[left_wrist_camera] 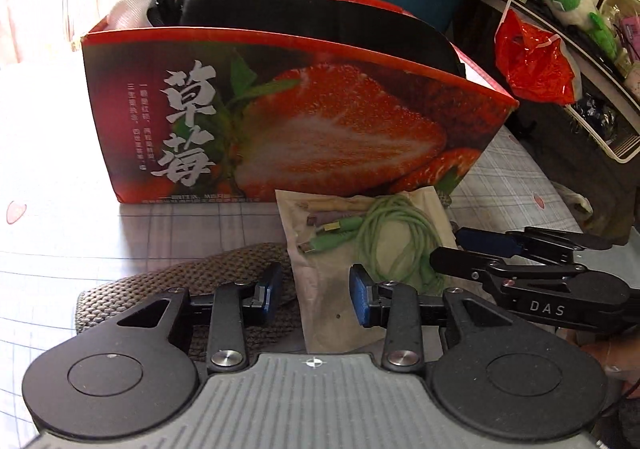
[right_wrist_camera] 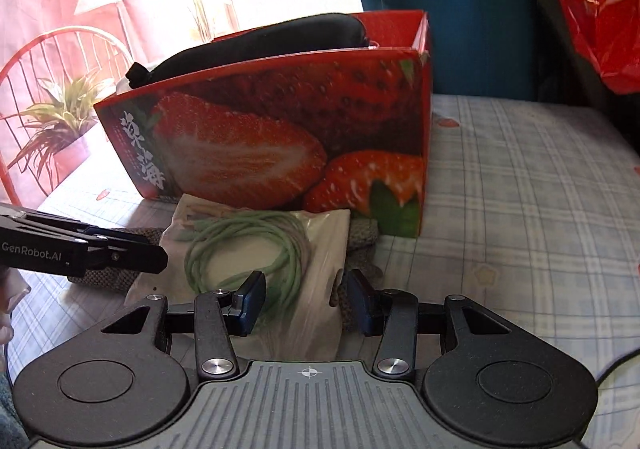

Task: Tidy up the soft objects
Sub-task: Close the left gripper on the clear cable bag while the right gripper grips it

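A strawberry-printed box point(left_wrist_camera: 280, 121) stands on a checked bedsheet point(right_wrist_camera: 520, 209), so the surface is taken to be a bed. A black soft item point(left_wrist_camera: 240, 5) is already stowed inside it and rises above the rim; something pale is tucked at the box's far left end, too washed out to be named. That part of the task is judged done.

Two things are left outside, just in front of the box: a clear bag point(right_wrist_camera: 280, 273) holding a coiled green cable point(right_wrist_camera: 248, 245), and a grey knitted piece point(left_wrist_camera: 172, 285) lying under the bag and sticking out on both sides of it.

The left gripper point(left_wrist_camera: 316, 297) is held partly open over the bag's left edge and the knit; nothing is pinched, and contact cannot be told. The right gripper point(right_wrist_camera: 306, 303) is likewise partly open, its fingers astride the bag's near right corner, with the bag between them but apparently not squeezed. Neither gripper is grasping anything. A pickup of the bag, then of the knit, is judged to be what remains.
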Tool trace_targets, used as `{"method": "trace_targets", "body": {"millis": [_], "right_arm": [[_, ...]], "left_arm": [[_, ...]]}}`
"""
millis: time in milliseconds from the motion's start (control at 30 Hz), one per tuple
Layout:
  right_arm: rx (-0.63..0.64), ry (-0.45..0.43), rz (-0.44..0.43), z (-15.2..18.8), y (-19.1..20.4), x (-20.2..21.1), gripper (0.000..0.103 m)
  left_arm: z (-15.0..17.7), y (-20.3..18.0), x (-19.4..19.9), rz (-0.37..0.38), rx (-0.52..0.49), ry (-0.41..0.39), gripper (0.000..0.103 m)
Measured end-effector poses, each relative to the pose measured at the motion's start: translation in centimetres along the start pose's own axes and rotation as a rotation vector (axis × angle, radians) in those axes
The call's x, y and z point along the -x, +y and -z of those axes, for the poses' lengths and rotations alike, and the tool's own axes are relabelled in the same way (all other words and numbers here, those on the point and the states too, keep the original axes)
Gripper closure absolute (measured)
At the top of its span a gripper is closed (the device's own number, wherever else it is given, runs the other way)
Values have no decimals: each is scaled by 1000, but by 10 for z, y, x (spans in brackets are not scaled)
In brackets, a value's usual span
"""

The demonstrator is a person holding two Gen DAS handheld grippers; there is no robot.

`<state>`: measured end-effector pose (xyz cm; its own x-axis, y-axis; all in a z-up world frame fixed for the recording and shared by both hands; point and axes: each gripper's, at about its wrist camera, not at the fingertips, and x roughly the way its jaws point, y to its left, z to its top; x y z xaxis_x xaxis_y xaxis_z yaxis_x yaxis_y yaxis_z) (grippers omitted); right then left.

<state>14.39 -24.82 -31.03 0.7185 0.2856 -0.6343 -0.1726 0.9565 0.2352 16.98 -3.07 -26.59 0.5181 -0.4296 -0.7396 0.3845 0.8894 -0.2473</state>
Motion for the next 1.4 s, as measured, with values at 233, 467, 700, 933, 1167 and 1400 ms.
{"method": "trace_targets", "body": {"millis": [233, 467, 700, 933, 1167, 1400], "right_arm": [[0, -5, -24, 1, 1, -6, 59], [23, -16, -16, 3, 7, -8, 59], [51, 0, -33, 9, 25, -4, 60], [12, 3, -83, 12, 40, 1, 66], [-4, 11, -111, 21, 50, 5, 66], [-48, 10, -116, 26, 44, 5, 66]], "left_arm": [[-1, 1, -12, 3, 21, -8, 64], [-4, 3, -13, 10, 40, -12, 64], [5, 4, 2, 9, 47, -15, 65], [26, 18, 25, -1, 106, -38, 65], [47, 26, 39, 17, 153, -53, 65], [57, 26, 40, 0, 137, -42, 65]]}}
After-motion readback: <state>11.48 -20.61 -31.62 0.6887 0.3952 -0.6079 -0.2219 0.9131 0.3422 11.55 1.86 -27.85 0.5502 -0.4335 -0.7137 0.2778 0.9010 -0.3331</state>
